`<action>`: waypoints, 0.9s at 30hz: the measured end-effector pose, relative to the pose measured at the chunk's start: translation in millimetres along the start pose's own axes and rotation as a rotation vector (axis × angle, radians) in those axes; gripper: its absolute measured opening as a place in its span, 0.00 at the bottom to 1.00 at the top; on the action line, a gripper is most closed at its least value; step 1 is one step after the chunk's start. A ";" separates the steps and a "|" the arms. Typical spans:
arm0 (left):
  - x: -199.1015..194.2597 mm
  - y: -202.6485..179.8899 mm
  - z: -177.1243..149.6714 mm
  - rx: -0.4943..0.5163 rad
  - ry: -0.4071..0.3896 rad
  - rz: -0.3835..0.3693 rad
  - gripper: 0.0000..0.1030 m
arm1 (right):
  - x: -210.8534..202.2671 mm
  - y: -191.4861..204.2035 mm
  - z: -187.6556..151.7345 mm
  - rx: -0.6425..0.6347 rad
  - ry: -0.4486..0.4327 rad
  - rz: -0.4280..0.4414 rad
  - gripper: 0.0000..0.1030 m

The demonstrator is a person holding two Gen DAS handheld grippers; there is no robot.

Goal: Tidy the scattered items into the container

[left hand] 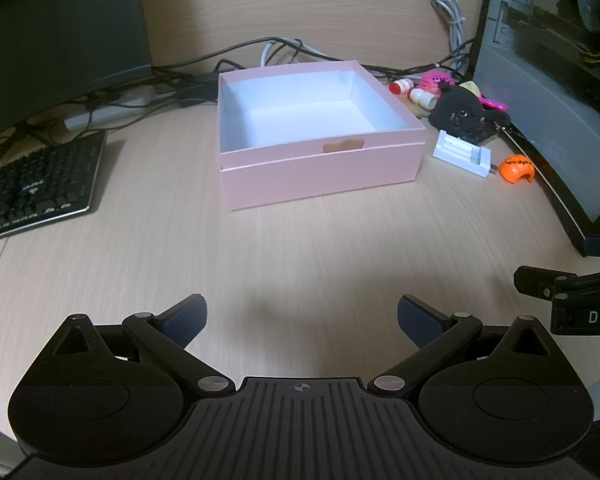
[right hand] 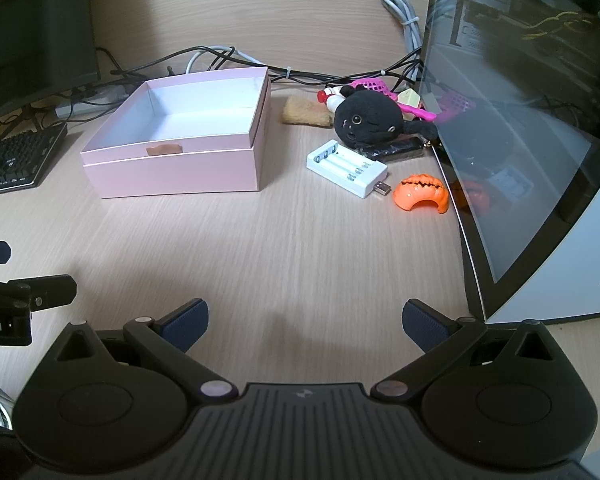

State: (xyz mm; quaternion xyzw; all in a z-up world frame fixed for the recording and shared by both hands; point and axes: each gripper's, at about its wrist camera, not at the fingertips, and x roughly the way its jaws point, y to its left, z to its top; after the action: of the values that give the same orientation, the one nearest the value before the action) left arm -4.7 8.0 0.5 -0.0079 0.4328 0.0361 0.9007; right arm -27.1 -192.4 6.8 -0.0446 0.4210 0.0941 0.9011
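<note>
An open pink box [left hand: 320, 176] [right hand: 172, 172] with a white inside stands on the wooden desk, nothing in it. To its right lie a black plush toy [left hand: 458, 114] [right hand: 370, 120], a white battery charger [left hand: 462, 154] [right hand: 346, 168], an orange pumpkin-shaped piece [left hand: 517, 168] [right hand: 422, 197], a small red-capped white bottle [left hand: 404, 88] [right hand: 330, 98], a pink mesh item [left hand: 436, 79] [right hand: 370, 86] and a tan fuzzy pad [right hand: 304, 112]. My left gripper [left hand: 302, 322] hovers open over bare desk in front of the box. My right gripper [right hand: 305, 324] is open too, well short of the items.
A black keyboard [left hand: 36, 184] [right hand: 12, 160] and a dark monitor [left hand: 56, 32] sit at the left. A glass-sided computer case [left hand: 548, 112] [right hand: 520, 140] walls off the right. Cables [left hand: 284, 50] run behind the box.
</note>
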 end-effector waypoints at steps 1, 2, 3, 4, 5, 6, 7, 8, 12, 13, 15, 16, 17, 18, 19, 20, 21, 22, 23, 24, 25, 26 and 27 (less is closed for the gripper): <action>0.1 0.3 0.0 0.000 0.000 0.000 1.00 | 0.4 0.4 0.4 0.000 0.001 0.000 1.00; 0.1 0.4 0.0 0.000 0.000 0.000 1.00 | 0.8 0.6 0.6 0.000 0.001 0.000 1.00; 0.1 0.7 0.1 -0.001 0.000 0.001 1.00 | 1.2 0.6 0.8 0.000 0.000 0.000 1.00; 0.4 1.1 0.5 -0.002 0.000 0.001 1.00 | 1.5 0.5 0.9 0.000 0.000 0.000 1.00; 0.8 1.5 0.9 -0.002 0.000 0.002 1.00 | 1.8 0.5 1.1 0.001 0.001 0.000 1.00; 1.1 1.6 1.0 -0.001 0.001 0.002 1.00 | 2.3 0.1 1.3 0.002 0.002 0.000 1.00; 1.1 1.3 1.1 -0.001 0.001 0.002 1.00 | 2.7 -0.3 1.7 0.004 0.003 0.000 1.00; 1.5 1.2 1.6 0.000 0.001 0.003 1.00 | 3.2 -0.8 2.1 0.006 0.003 0.000 1.00; 3.0 0.8 3.5 0.004 0.001 0.005 1.00 | 5.3 -2.2 3.8 0.011 0.003 0.001 1.00; 3.5 0.6 4.0 0.005 0.001 0.005 1.00 | 6.0 -2.7 4.2 0.012 0.003 0.002 1.00; 4.7 0.1 4.8 0.006 0.002 0.006 1.00 | 7.6 -3.5 5.1 0.015 0.004 0.003 1.00; 5.4 0.1 5.3 0.006 0.003 0.006 1.00 | 8.4 -3.7 5.5 0.017 0.003 0.003 1.00; 5.9 -0.2 5.8 0.007 0.003 0.007 1.00 | 9.4 -4.0 6.2 0.019 0.003 0.004 1.00; 6.5 -0.2 6.5 0.008 0.002 0.008 1.00 | 10.3 -4.4 6.9 0.021 0.002 0.005 1.00; 7.1 -0.1 7.6 0.010 0.001 0.009 1.00 | 11.3 -4.8 7.9 0.021 0.001 0.006 1.00; 7.8 -0.2 9.1 0.012 -0.001 0.010 1.00 | 12.1 -4.9 9.3 0.020 -0.001 0.005 1.00; 8.4 -0.6 10.7 0.016 -0.004 0.012 1.00 | 12.6 -5.3 10.5 0.019 -0.005 0.005 1.00; 8.9 -1.0 12.2 0.020 -0.009 0.013 1.00 | 12.9 -6.0 11.7 0.019 -0.009 0.004 1.00; 9.5 -1.4 13.7 0.023 -0.015 0.016 1.00 | 13.2 -6.5 12.9 0.019 -0.013 0.003 1.00; 10.1 -2.1 15.3 0.028 -0.022 0.018 1.00 | 13.3 -7.4 13.8 0.019 -0.017 0.003 1.00; 10.7 -3.1 17.0 0.033 -0.029 0.019 1.00 | 13.4 -8.4 14.5 0.020 -0.022 0.004 1.00; 11.5 -4.1 18.6 0.039 -0.036 0.020 1.00 | 13.6 -9.5 15.1 0.023 -0.026 0.004 1.00; 12.6 -5.4 20.4 0.045 -0.042 0.019 1.00 | 14.0 -10.5 15.5 0.027 -0.029 0.003 1.00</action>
State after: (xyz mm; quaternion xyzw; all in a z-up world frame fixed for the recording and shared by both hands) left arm 19.5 4.4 3.3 0.0175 0.4144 0.0352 0.9093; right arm -4.4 -198.3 6.0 -0.0305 0.4094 0.0906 0.9073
